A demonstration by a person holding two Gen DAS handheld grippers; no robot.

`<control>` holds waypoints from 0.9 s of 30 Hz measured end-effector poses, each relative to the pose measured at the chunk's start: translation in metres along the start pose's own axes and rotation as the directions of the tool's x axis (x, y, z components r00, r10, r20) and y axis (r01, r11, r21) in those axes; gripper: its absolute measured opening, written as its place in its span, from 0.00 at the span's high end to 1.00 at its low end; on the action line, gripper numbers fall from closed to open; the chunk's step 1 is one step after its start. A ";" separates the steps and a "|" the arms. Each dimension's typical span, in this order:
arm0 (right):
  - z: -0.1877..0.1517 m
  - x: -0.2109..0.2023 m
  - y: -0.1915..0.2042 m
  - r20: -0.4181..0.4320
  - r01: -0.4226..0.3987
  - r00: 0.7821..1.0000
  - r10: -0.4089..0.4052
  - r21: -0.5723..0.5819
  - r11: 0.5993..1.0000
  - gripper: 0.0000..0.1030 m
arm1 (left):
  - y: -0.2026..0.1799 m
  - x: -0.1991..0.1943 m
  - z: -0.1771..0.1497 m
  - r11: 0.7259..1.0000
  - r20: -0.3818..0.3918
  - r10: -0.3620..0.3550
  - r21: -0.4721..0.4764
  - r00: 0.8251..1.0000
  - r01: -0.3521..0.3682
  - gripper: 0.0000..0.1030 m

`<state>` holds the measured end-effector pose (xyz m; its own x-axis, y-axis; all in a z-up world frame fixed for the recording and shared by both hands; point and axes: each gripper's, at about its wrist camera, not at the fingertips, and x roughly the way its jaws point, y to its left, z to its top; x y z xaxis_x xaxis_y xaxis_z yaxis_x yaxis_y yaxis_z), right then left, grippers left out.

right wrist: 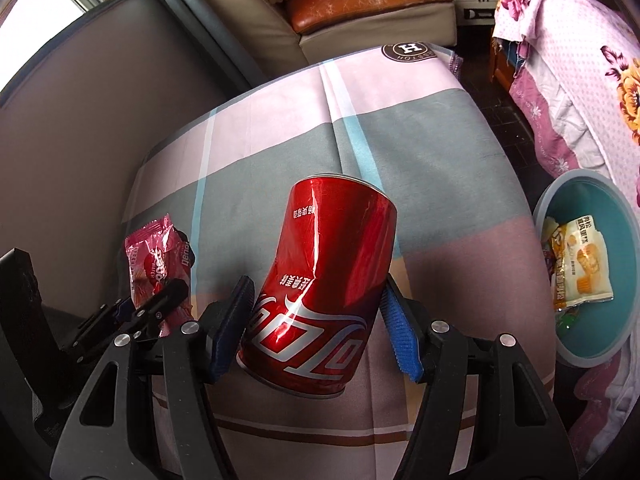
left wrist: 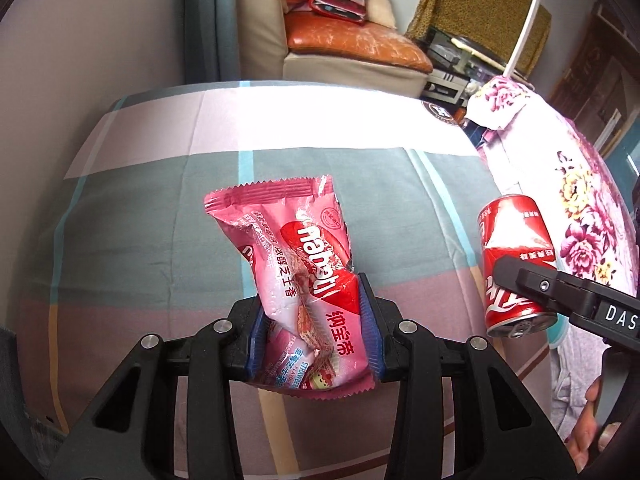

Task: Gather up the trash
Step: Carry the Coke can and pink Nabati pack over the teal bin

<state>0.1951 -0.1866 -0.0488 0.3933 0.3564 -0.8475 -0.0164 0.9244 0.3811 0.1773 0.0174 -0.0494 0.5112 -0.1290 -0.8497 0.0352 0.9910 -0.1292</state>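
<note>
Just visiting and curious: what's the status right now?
Left gripper shut on pink wafer wrapper. Right gripper shut on dented cola can. Teal bin at right, unobstructed.

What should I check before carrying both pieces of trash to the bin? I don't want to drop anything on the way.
1. Left gripper shut on the pink wafer wrapper: ok, pads pinch its lower half.
2. Right gripper shut on the red cola can: ok, though the can is dented and tilted between the pads.
3. Both items lifted off the bedsheet: ok, they appear held above it.
4. Teal bin within view: ok, to the right, beside the bed.
5. Room in the bin: ok, a yellow snack packet lies inside with space around it.
6. Can empty of liquid: cannot tell.
</note>
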 end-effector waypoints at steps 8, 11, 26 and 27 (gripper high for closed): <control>-0.013 -0.042 -0.065 0.082 -0.044 0.996 0.036 0.105 0.993 0.41 | -0.077 0.001 -0.002 0.992 -0.025 -0.034 0.119 0.999 0.036 0.60; -0.016 -0.056 -0.090 0.113 -0.054 0.993 0.037 0.145 0.988 0.41 | -0.107 0.005 -0.003 0.986 -0.037 -0.045 0.158 0.998 0.051 0.60; -0.044 -0.098 -0.213 0.226 -0.030 0.973 -0.047 0.324 0.946 0.41 | -0.237 0.032 -0.017 0.931 -0.102 -0.050 0.354 0.994 0.083 0.60; -0.046 -0.100 -0.219 0.229 -0.028 0.972 -0.052 0.333 0.942 0.41 | -0.245 0.035 -0.017 0.928 -0.105 -0.052 0.362 0.993 0.087 0.60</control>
<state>0.1174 -0.4188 -0.0643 0.5938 0.2669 -0.7591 0.2798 0.8160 0.5058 0.1718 -0.2306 -0.0557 0.4155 -0.1839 -0.8908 0.3883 0.9215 -0.0091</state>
